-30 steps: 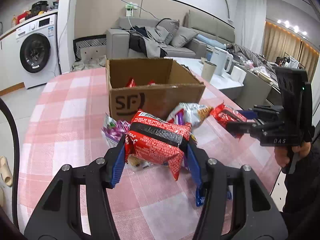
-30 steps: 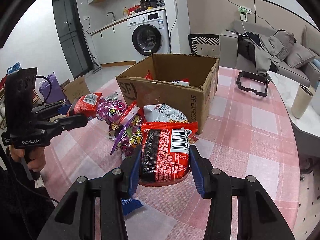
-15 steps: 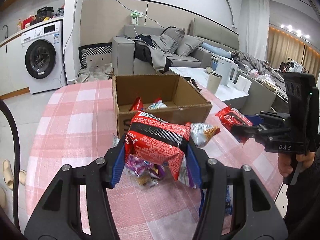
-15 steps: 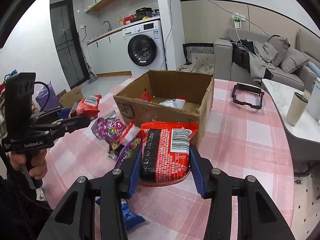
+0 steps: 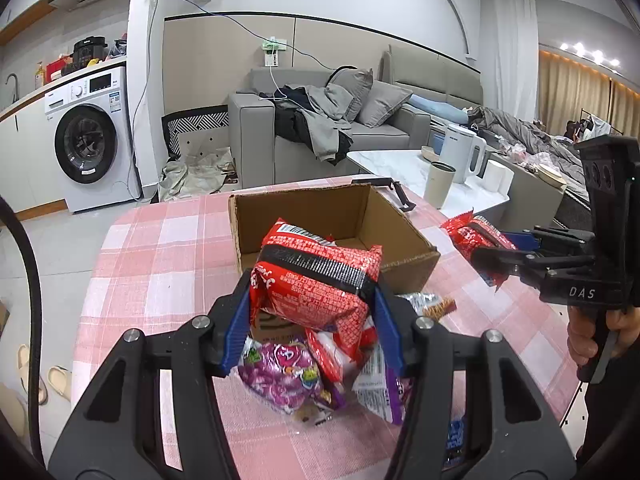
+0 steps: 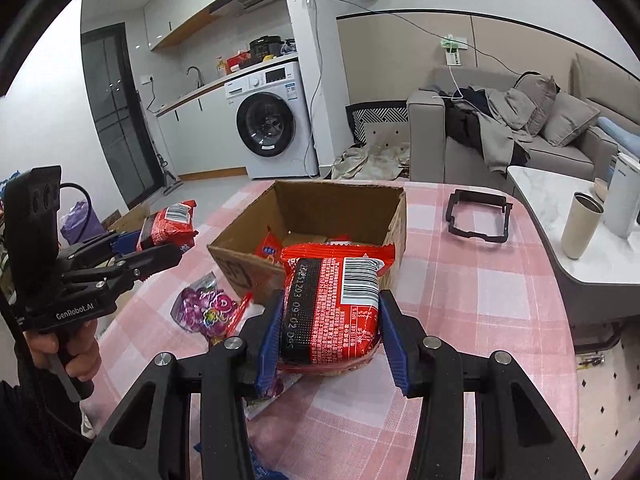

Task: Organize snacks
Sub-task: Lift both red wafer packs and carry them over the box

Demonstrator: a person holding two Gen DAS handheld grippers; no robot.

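We see 2 red snack packets, 1 in each gripper, both up off the table and on the near side of the cardboard box point(image 5: 404, 250).

Left packet point(image 5: 316, 280): red wrapper with a black band, crosswise between the blue pads point(image 5: 236, 320) of the left gripper point(image 5: 310, 324). Pads press into both ends; the wrapper bulges above them and a crumpled tail hangs below. Clamped firmly. In its own view the packet overlaps the box's near wall.

Right packet point(image 6: 334, 308): red, barcode facing the camera, black date strip along its left edge. It stands between the blue pads point(image 6: 390, 336) of the right gripper point(image 6: 330, 340), squeezed from both sides. Also a firm grip. It hangs in front of the box's near corner.

Seen from the other side, each gripper holds its packet out ahead of a hand point(image 6: 64, 354) on a black handle; the right hand point(image 5: 596, 330) shows at the frame edge.

The box is open-topped with brown walls, and at least 2 wrappers lie on its floor point(image 6: 268, 248).

In front of the box, loose on the pink checked tablecloth point(image 5: 160, 248): a purple candy bag point(image 5: 284, 372), a white-and-purple wrapper point(image 5: 376, 384), a silver packet point(image 5: 424, 304) touching the box's front wall, and a blue wrapper point(image 5: 456, 436) nearest us.

Beyond the box, on the cloth, lies a black frame point(image 6: 478, 216). To the box's right, off the table, a beige tumbler point(image 6: 580, 226) stands on a white marble tabletop.
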